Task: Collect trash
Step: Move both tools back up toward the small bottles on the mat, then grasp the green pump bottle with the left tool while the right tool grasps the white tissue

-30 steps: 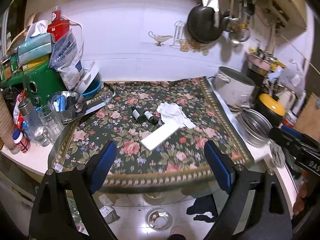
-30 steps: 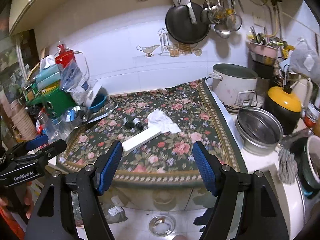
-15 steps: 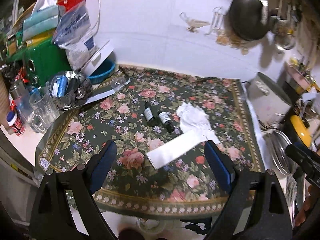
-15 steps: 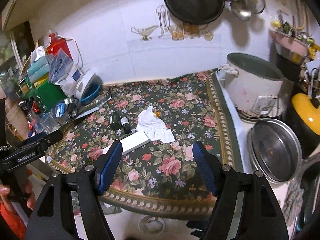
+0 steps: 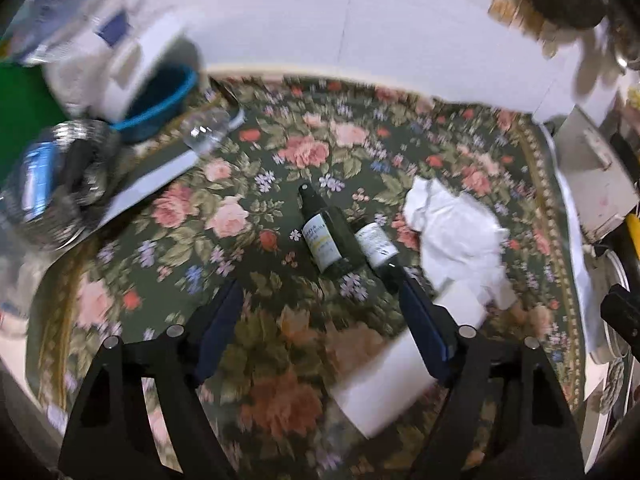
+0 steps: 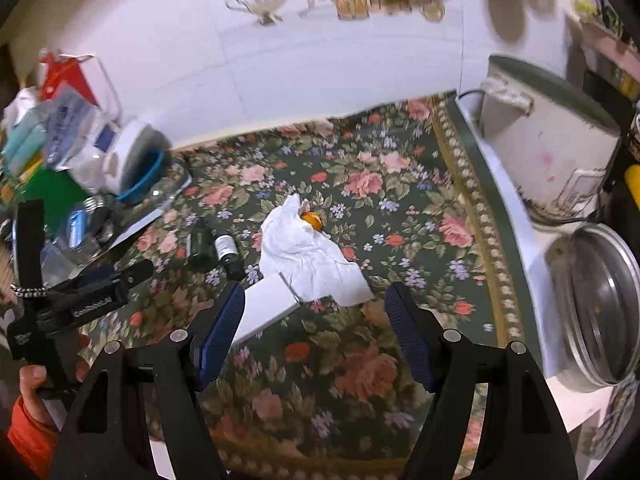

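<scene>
On the floral tablecloth lie two small dark bottles, a crumpled white tissue and a flat white box. My left gripper is open and empty, hovering just short of the bottles, over the box's left end. In the right wrist view the tissue holds an orange scrap, with the bottles and box to its left. My right gripper is open and empty, just short of the tissue.
At the left stand a metal bowl, a blue basin, a green box and bags. A white rice cooker and a steel pot stand at the right. The left gripper's body shows in the right view.
Both grippers have moved forward and down toward the table, so the bottles, tissue and box appear much closer. Both stay open.
</scene>
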Motion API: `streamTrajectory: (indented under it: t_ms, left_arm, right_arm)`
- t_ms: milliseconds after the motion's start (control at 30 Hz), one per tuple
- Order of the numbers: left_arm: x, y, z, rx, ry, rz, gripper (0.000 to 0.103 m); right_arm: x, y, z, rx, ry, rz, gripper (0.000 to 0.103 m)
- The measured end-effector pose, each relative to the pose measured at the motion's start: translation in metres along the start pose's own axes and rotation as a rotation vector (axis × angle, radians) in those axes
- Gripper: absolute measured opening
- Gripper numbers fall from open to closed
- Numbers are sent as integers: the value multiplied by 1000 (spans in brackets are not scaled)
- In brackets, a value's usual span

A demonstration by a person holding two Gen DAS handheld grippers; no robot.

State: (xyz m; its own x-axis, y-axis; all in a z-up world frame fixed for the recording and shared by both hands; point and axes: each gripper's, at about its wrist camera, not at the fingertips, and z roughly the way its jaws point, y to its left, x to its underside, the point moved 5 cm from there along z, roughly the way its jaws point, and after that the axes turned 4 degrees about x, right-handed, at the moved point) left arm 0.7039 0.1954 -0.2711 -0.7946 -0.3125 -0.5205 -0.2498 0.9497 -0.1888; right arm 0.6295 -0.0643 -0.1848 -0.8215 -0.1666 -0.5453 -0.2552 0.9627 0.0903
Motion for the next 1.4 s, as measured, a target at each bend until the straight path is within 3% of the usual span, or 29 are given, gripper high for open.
streamTrajectory:
  t_ms: [267, 600, 900, 967, 1033, 1133, 1400]
  left_arm:
    - [-17, 3, 71, 74, 105, 17, 70]
    - [-26, 32, 91, 72, 129, 12, 61]
    - [-46, 31, 99, 123, 91, 49, 61]
    - [-49, 28, 101, 124, 88, 71, 55]
    - [-50, 24, 104, 144, 98, 89, 41]
    - [-49, 20, 106, 135, 98, 112, 41]
    - [-33, 13, 97, 113, 116, 114, 41]
  right_arm:
    - [-8, 1, 74, 16, 102, 93, 69]
    - [-6, 19, 145, 14, 216, 117, 69]
    - [-1, 37, 158, 120, 206, -16, 70]
    - [1, 36, 157, 151, 197, -37, 57]
    - [1, 29, 154, 173, 190, -34, 40]
    - [2, 15, 148, 129, 196, 34, 10]
    - [-9, -3, 112, 118, 107, 117, 7]
